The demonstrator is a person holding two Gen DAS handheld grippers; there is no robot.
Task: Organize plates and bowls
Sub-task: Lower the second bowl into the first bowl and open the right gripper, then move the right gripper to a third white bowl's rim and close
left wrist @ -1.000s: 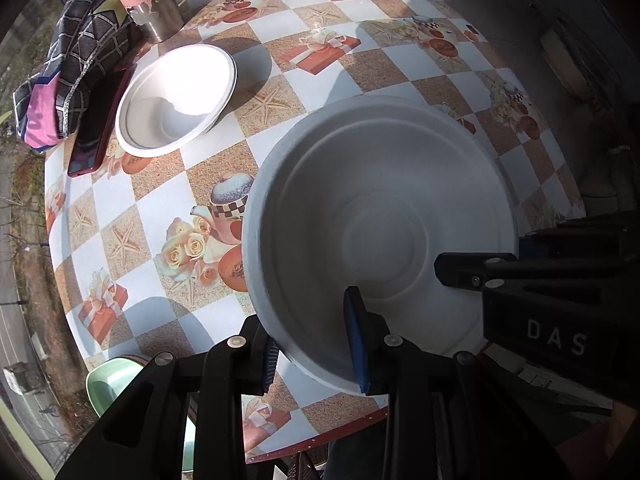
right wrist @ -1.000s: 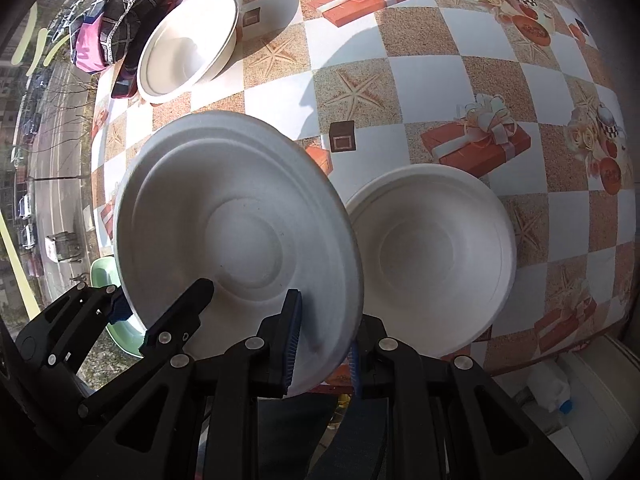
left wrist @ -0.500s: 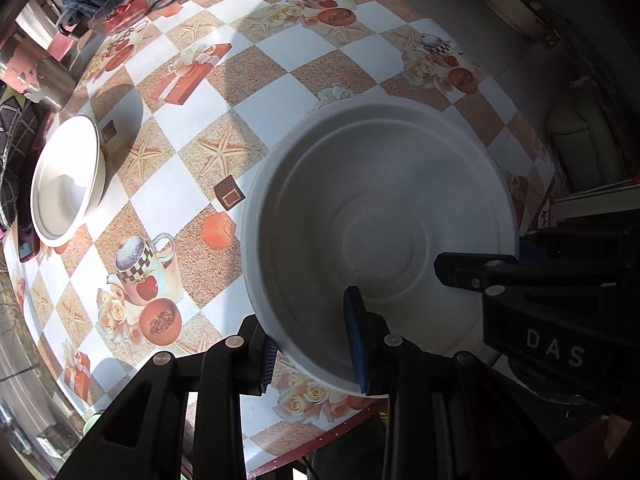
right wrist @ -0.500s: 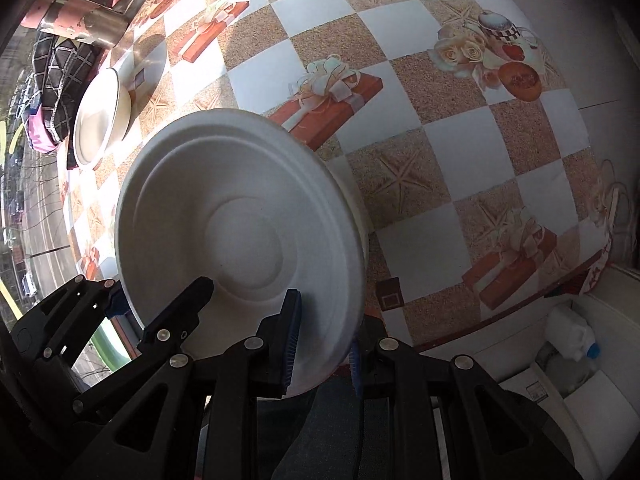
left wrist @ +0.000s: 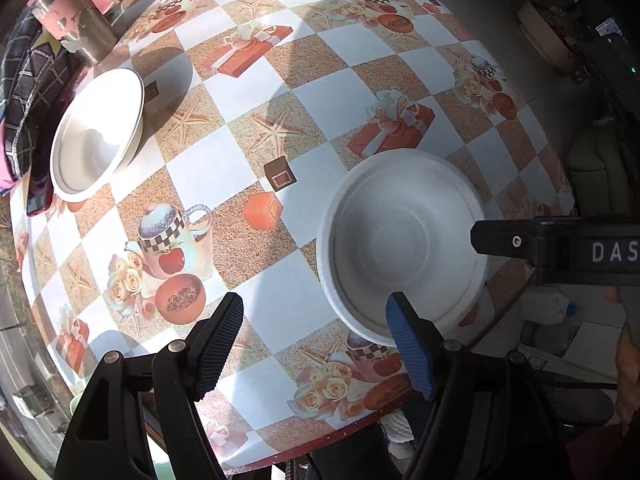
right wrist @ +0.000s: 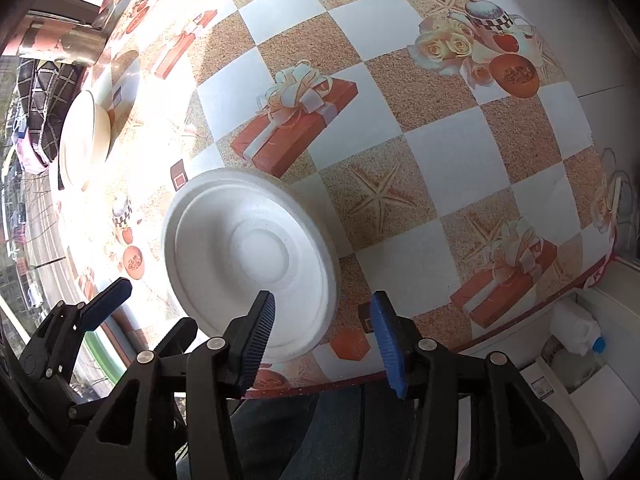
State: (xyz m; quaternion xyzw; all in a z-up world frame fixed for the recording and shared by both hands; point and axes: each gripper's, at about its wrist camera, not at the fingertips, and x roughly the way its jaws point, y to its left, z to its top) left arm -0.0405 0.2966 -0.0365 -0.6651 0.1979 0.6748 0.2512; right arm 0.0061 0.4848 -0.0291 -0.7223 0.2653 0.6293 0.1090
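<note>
Both tongs opening, nothing gripped. White paper plate stack [left wrist: 400, 240] on desk [left wrist: 304, 80] front edge, beside left tongs [left wrist: 320, 344], right tongs [right wrist: 320, 336]. Far bowl [left wrist: 96, 140] lies up-left, nearer left tongs.

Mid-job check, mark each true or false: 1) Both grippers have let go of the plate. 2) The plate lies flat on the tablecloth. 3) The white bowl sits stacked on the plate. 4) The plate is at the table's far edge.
1) True: the left gripper and right gripper are opening, nothing pinched.
2) True: the plate rests on the tablecloth.
3) False: the bowl stands apart, far across the table.
4) False: it lies by the near edge.
</note>
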